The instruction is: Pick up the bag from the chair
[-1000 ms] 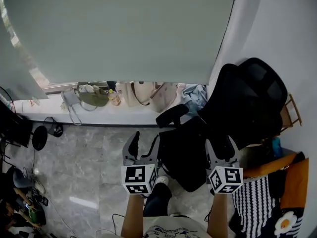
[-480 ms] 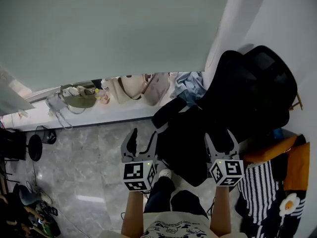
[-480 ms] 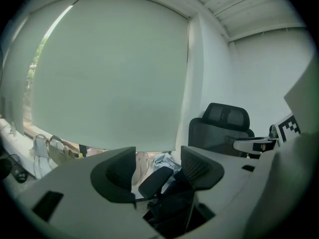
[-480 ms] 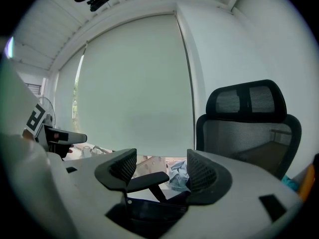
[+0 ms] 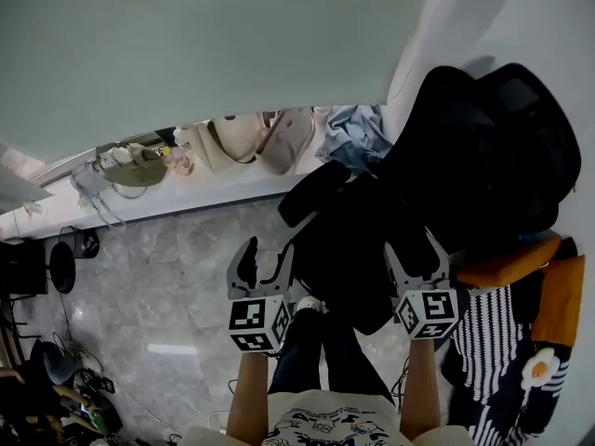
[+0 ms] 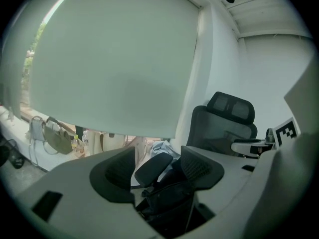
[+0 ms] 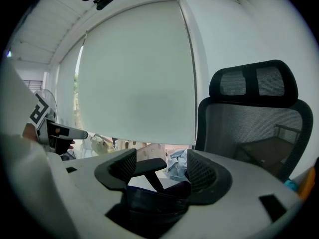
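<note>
Open grey marble floor [image 5: 158, 277] gives free room on the outer side of the left gripper [image 5: 267, 266], jaws apart, but the black padded armrest [image 5: 314, 193] juts across right ahead of it, above the dark bag [image 5: 349, 258]. The right gripper [image 5: 416, 264], jaws apart too, faces the bag. The black mesh chair back [image 5: 493, 147] walls off the far edge, and orange fabric [image 5: 509, 272] and a black-and-white striped cloth [image 5: 483, 365] crowd the right edge.
</note>
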### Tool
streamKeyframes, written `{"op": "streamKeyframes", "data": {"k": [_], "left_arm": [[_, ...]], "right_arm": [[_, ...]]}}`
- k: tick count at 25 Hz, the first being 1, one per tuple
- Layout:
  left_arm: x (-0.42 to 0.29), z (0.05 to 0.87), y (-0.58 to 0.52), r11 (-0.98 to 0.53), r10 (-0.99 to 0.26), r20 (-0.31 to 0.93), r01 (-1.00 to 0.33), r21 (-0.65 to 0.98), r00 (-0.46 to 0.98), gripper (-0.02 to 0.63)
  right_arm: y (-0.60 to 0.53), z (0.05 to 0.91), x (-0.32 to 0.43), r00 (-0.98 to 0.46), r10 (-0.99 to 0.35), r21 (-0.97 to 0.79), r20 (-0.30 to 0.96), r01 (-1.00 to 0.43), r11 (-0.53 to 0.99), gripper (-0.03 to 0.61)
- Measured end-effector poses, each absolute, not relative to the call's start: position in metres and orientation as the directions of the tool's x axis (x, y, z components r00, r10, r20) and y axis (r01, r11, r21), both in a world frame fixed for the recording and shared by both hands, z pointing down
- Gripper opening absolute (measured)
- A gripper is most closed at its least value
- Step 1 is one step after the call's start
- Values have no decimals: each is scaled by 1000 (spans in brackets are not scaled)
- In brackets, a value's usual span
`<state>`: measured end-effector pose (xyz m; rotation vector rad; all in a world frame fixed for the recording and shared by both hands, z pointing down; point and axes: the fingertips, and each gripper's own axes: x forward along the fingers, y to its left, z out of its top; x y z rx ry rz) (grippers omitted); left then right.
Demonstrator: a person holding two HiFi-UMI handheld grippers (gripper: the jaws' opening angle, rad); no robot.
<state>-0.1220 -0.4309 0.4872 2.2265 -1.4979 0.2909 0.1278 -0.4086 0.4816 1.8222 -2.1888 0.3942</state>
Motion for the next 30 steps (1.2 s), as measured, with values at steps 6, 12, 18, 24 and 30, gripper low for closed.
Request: {"op": "streamKeyframes", "data": {"k": [6,12,18,24,30], "left_arm": [[-105,536,-432,-339,-786,459,-910,239,414,287],[-97,584,-439,-340,-767,498,-915,218,404,287],[-88,635,-444,-328,-733,547,-915,234,403,287],[-78,688,-444,-326,-693,586,-907,266,421,287],[-70,734,-444,-312,-654,627,-906,285,423,292]], "right_arm": [[-419,533,141,-200,-875,-50,441,-979,199,331],[-430,587,150,-226,-831,-44,508,-970,237,333],[-438,645,166,-247,-782,-52,572,-963,265,336],[-448,696,180,-269,-737,-71,620,-955,289,341],[-457,740,192,-295,-699,-101,652,-947,305,350]]}}
